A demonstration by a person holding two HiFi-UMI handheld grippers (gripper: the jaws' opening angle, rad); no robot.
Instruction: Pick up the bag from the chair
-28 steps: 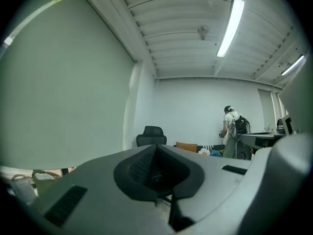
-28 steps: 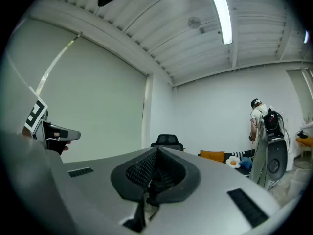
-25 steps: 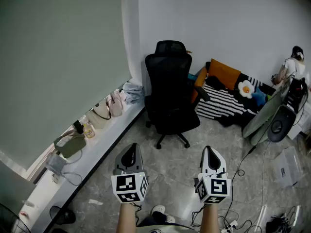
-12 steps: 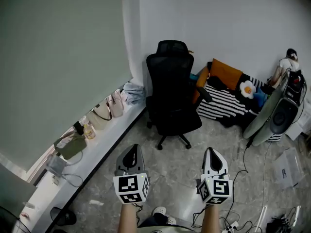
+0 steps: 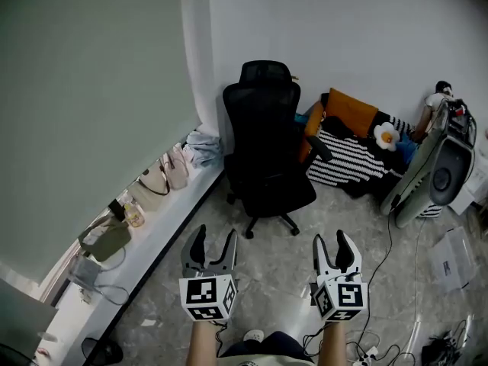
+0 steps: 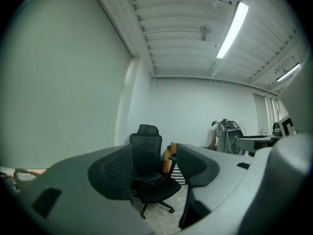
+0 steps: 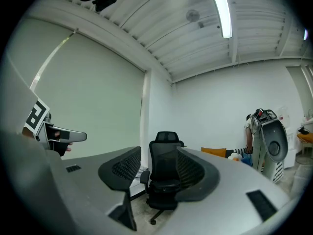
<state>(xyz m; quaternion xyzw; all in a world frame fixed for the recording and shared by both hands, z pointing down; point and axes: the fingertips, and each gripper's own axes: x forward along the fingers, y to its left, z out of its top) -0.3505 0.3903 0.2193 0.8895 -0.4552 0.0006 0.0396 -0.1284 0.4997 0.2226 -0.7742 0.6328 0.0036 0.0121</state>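
Observation:
A black mesh office chair point(image 5: 263, 151) stands on the grey floor by the wall corner, well ahead of both grippers. Its seat looks all black, and I cannot make out a separate bag on it. My left gripper point(image 5: 214, 239) hangs low in the head view, open, with nothing between its fingers. My right gripper point(image 5: 336, 244) is level with it to the right, open and empty too. The chair point(image 6: 146, 170) shows between the jaws of the left gripper point(image 6: 156, 173). It also appears as the chair point(image 7: 165, 180) framed by the right gripper point(image 7: 159, 173).
Several handbags, one pale bag point(image 5: 164, 174) and one green bag point(image 5: 103, 239), sit on the window ledge point(image 5: 152, 235) at left. Right of the chair lie an orange cushion point(image 5: 351, 113) and striped bedding point(image 5: 347, 162). A grey machine point(image 5: 438, 174) and floor cables point(image 5: 389, 250) are at right.
Both grippers were shut and now stand open. The view has shifted slightly, with the chair a little nearer the centre.

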